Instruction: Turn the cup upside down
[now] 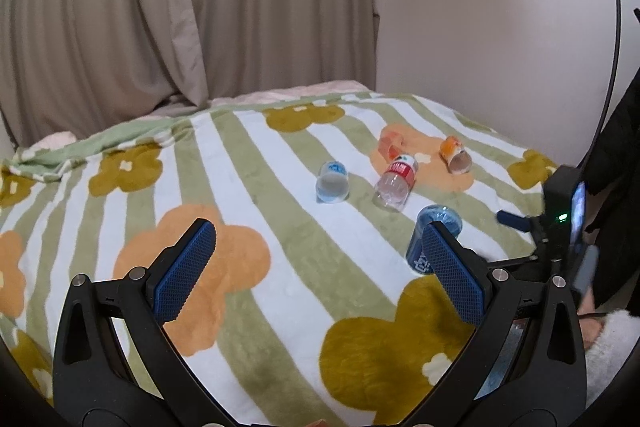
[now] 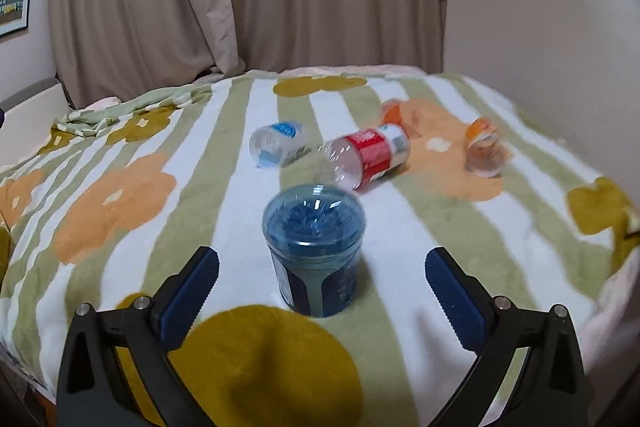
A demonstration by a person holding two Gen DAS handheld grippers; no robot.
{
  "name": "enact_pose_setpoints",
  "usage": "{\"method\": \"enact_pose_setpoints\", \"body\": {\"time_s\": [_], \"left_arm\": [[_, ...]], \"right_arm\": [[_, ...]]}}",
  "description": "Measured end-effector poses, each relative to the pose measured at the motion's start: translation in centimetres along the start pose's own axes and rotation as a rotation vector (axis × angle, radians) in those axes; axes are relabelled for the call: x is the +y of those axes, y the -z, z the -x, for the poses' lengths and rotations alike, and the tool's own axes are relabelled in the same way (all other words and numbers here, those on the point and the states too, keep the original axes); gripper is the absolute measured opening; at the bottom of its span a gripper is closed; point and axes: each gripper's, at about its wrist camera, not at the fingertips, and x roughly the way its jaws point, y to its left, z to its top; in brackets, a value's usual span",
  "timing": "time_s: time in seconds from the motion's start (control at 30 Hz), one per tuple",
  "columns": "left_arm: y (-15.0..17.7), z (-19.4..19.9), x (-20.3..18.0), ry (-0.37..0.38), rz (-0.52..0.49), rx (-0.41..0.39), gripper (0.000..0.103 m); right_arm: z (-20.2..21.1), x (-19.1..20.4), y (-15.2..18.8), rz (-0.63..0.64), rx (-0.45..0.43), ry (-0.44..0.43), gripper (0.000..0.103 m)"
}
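Two grippers gape wide and empty: the right gripper [image 2: 322,281] frames the standing blue cup [image 2: 315,249] at twelve o'clock and should close squarely on its sides before turning; the left gripper [image 1: 316,267] idles.

The bed is covered by a soft, matt, fleecy blanket [image 2: 400,227]. The blue cup [image 2: 316,251] is made of glossy translucent plastic, as is the clear bottle [image 2: 368,155]. Textured blue pads are set on the matt black plastic fingers [image 2: 188,287].
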Motion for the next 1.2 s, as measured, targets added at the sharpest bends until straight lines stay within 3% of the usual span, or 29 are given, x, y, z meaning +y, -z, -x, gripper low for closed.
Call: {"method": "enact_pose_setpoints", "body": {"time_s": [0.2,0.37,0.5,0.8,1.2], "left_arm": [[-2.3,2.2,-1.3,0.007,-0.021,-0.095,0.103],[-5.0,4.1,-3.3,0.033,-0.056,-0.204,0.103],[-6.2,4.9,-4.5,0.063,-0.058,-0.243,0.103],[-5.5,5.9,-5.6,0.082,-0.043,-0.253,0.103],[-5.2,6.2,-5.8,0.081,-0.048,-0.25,0.103]], "right_arm": [[7.5,0.6,-3.7,-0.001,-0.073,0.092,0.103],[14.2,0.5,-6.7,-0.052,-0.185,0.165,0.103],[18.3,0.2,-8.1,-0.081,-0.269,0.229,0.103],[20.9,0.0,-7.2,-0.115,-0.311,0.338,0.103],[21.6,-0.3,-6.4,-0.13,-0.306,0.354,0.103]]}}
